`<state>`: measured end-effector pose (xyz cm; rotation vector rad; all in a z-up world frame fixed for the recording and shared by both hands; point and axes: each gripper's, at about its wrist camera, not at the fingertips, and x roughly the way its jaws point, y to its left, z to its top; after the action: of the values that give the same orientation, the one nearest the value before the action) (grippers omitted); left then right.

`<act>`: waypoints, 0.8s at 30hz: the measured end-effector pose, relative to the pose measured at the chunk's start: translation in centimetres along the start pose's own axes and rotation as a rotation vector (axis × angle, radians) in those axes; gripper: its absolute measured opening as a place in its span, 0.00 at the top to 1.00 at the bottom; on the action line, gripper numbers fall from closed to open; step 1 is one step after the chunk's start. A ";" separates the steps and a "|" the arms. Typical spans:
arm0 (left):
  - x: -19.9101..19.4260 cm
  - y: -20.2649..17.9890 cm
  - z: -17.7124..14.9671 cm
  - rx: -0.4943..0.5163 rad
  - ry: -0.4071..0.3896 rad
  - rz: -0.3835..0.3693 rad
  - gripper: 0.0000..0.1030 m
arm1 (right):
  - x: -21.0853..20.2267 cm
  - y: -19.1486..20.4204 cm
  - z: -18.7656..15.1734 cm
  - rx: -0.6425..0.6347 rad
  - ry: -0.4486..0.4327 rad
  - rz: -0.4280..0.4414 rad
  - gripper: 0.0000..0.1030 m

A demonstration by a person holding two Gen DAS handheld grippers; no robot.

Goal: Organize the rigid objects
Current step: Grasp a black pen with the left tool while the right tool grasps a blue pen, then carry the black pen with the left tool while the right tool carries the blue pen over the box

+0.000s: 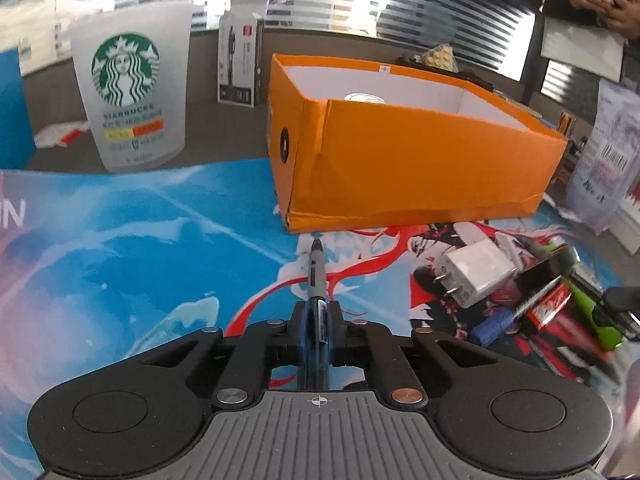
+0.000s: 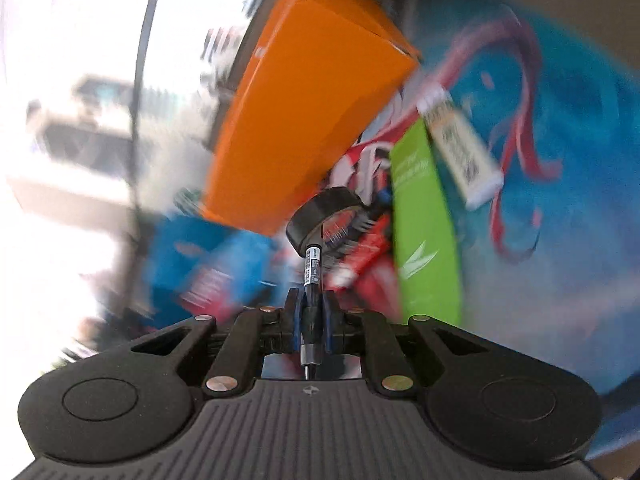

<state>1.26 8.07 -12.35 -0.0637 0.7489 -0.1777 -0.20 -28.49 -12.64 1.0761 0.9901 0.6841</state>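
A left claw (image 1: 318, 312) grips a blue-barrelled pen (image 1: 317, 280) lengthwise between its pads, the dark tip pointing ahead toward the near wall of an open orange box (image 1: 400, 160) standing on the printed mat (image 1: 140, 240) that covers the surface. Far ahead and to the claw's left stands a frosted Starbucks cup (image 1: 128, 92), with a black-and-white carton (image 1: 238, 64) upright behind it, between cup and box. To the claw's right, near the box's front corner, a white plug adapter (image 1: 476, 274) lies on the mat beside a red packet (image 1: 548, 304) and a green box (image 1: 592, 312). At the upper right edge, a person's hands (image 1: 604, 0) show beyond the surface.

In the heavily blurred, rolled view from the right claw (image 2: 313, 312), the pads clench a slim black pen (image 2: 312, 280) whose labelled barrel points forward at a roll of black tape (image 2: 324, 216); whether pen and tape touch cannot be told. Ahead and to the left lies the orange box (image 2: 304, 100); to the right, the green box (image 2: 424, 220) and a white labelled stick (image 2: 460, 148) rest on the mat (image 2: 560, 240).
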 end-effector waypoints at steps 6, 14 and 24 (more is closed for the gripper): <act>-0.6 0.4 0.2 -0.032 0.005 -0.024 0.93 | -0.6 -0.6 -1.1 0.261 -0.045 0.142 0.90; -0.8 0.3 0.3 -0.015 0.008 -0.019 0.93 | -0.8 7.0 0.5 -0.229 0.028 -0.227 0.90; -1.1 0.8 0.3 -0.029 0.001 -0.031 0.93 | -0.1 15.4 -0.5 -0.813 0.169 -0.625 0.90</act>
<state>0.77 9.07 -11.51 -0.1027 0.7515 -0.1964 -0.63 -23.00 1.70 -0.0169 0.9826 0.5703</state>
